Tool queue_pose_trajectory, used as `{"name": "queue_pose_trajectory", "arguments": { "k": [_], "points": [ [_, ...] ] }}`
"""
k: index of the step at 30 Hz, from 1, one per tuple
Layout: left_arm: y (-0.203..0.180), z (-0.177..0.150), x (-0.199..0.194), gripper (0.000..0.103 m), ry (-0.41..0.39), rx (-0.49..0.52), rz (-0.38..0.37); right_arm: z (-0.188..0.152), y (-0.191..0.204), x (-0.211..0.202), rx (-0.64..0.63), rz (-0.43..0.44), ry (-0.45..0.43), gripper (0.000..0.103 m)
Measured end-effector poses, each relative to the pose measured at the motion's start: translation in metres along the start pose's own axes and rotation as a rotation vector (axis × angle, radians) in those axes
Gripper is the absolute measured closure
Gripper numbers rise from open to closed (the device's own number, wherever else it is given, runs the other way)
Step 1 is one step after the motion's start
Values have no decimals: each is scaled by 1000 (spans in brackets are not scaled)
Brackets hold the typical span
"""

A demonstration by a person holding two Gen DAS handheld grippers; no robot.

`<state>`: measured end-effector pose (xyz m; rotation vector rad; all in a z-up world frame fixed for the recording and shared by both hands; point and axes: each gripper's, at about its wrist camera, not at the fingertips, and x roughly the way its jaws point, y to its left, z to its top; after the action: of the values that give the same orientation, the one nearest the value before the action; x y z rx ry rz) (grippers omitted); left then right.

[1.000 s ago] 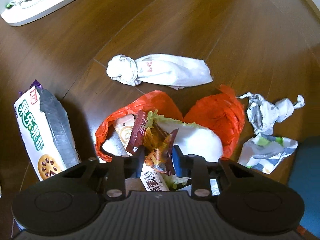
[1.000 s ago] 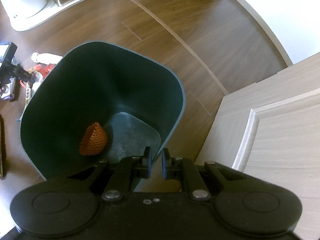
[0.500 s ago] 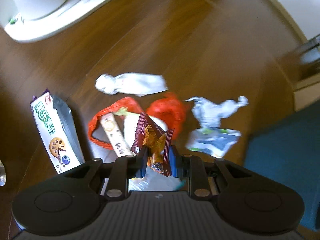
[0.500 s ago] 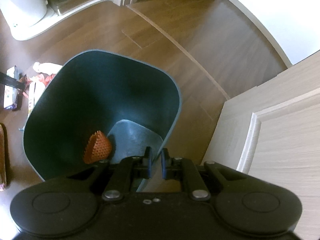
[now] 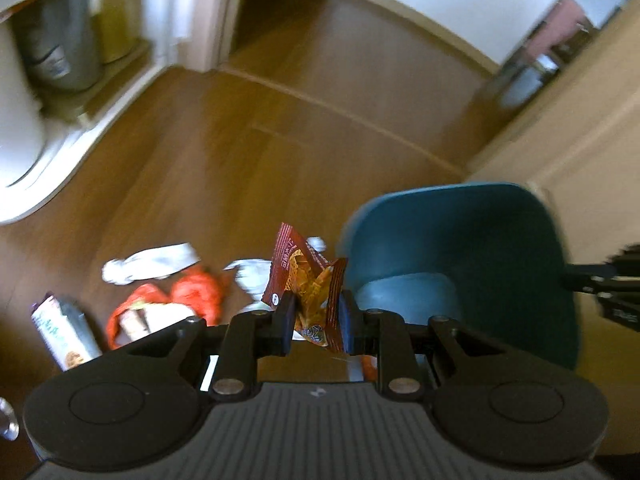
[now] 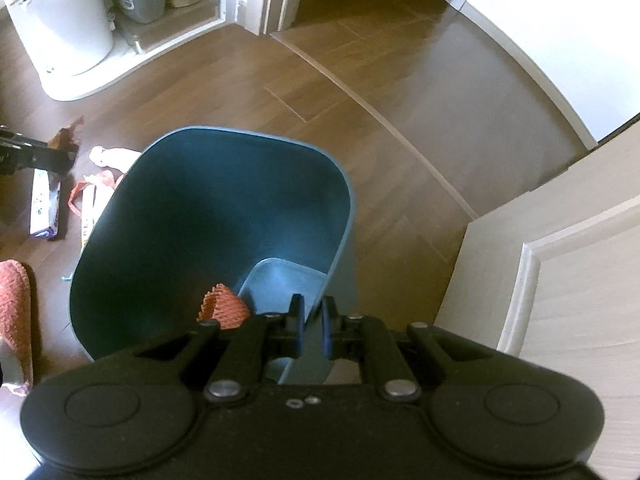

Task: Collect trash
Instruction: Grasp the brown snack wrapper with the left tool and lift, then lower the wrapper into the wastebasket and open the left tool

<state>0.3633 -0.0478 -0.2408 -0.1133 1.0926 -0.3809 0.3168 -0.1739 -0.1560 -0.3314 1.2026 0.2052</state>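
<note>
Lifted off the floor, brown snack wrapper (image 5: 310, 288) pinched in left tool (image 5: 314, 312), bin (image 5: 480, 256) just right

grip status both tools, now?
Left tool: closed on the brown snack wrapper, lifted clear of the floor.
Right tool: closed on the rim of the teal bin.

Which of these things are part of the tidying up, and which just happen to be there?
Part of the job:
brown snack wrapper, held in left gripper
teal bin, held by right gripper
floor litter

Just there:
white appliance
wooden door
</note>
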Motion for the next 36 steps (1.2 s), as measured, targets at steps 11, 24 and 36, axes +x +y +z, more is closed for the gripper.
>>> {"name": "queue_pose_trajectory", "arguments": {
  "k": [11, 24, 36],
  "points": [
    [-81, -8, 49, 81, 122, 118, -69, 5, 17, 2, -65, -32, -16, 96],
    [-107, -21, 101, 81, 245, 140, -24, 8, 22, -1, -64, -2, -39, 98],
    [-112, -22, 109, 79, 275, 152, -14, 11, 19, 1, -49, -5, -37, 98]
  ]
}}
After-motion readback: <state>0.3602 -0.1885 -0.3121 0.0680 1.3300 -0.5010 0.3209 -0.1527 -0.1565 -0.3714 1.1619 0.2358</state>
